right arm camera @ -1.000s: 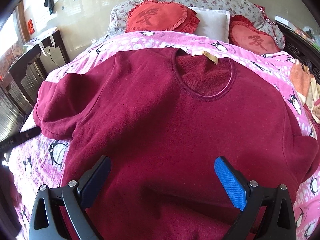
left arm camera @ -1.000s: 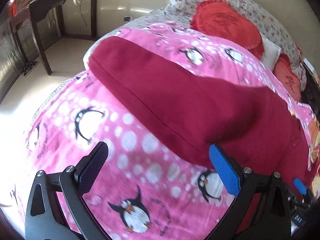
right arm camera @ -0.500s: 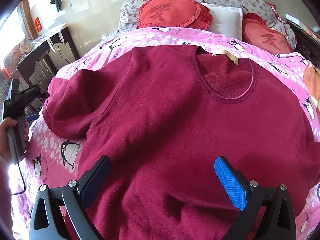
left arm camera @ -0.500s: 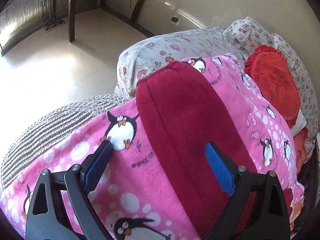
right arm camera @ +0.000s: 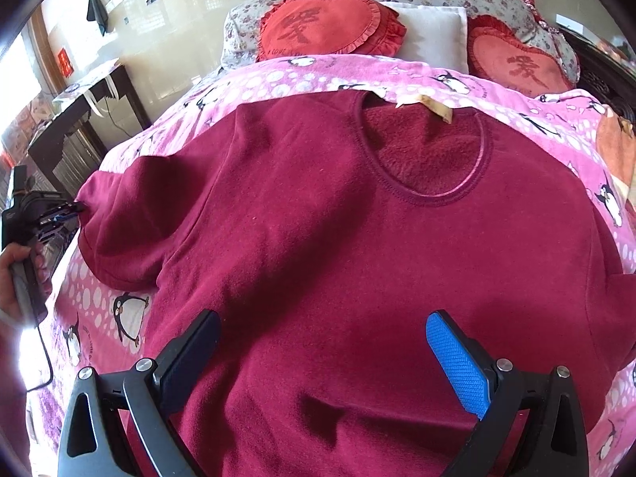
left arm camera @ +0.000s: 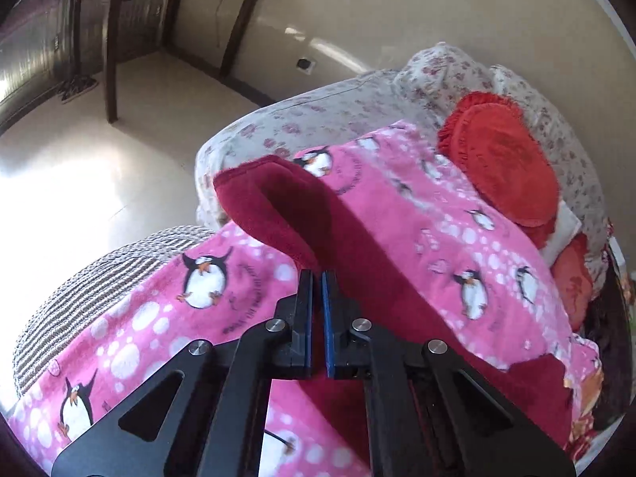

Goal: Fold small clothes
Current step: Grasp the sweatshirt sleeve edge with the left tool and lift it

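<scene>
While the left gripper [left arm camera: 317,278] has its 2 fingers pinched together on the sleeve [left arm camera: 286,214] cuff edge, the right gripper [right arm camera: 324,348] hovers spread wide and empty over the maroon sweater [right arm camera: 338,246], which lies flat ahead on the pink penguin blanket [right arm camera: 278,75].

sweater [right arm camera: 318,238]: matt maroon fleece cloth, fuzzy inside the collar
blanket [left arm camera: 457,238]: soft plush cloth
floor [left arm camera: 99,139]: glossy, smooth
right tongs [right arm camera: 322,351]: black plastic, textured blue pads

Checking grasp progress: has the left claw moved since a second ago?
Yes. The left claw swung toward the sleeve end, nearer the floral pillow, and shut on it.
</scene>
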`<move>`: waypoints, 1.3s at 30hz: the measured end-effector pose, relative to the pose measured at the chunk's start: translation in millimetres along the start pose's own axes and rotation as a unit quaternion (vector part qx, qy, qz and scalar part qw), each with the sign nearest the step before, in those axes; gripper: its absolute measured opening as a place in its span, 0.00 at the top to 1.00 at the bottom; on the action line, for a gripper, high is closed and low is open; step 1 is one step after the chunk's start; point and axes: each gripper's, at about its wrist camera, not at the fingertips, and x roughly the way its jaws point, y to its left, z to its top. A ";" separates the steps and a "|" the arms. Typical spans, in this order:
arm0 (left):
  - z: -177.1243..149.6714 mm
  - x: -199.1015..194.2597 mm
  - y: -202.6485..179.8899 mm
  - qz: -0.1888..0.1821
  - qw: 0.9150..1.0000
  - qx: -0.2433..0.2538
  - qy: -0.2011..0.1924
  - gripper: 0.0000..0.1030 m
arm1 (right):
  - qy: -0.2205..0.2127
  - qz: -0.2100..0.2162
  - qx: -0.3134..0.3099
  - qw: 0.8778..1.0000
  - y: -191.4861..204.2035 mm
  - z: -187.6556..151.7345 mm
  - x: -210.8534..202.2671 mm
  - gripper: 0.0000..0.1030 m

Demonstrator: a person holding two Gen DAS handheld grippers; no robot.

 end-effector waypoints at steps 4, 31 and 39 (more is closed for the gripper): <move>-14.7 -33.6 -59.1 -0.069 0.996 0.061 -0.010 0.99 | -0.014 0.002 0.019 1.000 -13.2 2.2 -12.0 0.00; -7.5 49.7 27.4 0.013 0.995 -0.093 0.039 0.17 | 0.016 0.022 0.028 0.999 -20.4 -3.9 -8.1 0.00; -5.3 35.4 7.2 -0.018 0.997 -0.057 0.039 0.91 | 0.021 0.014 0.035 0.999 -32.0 -1.8 -5.0 0.00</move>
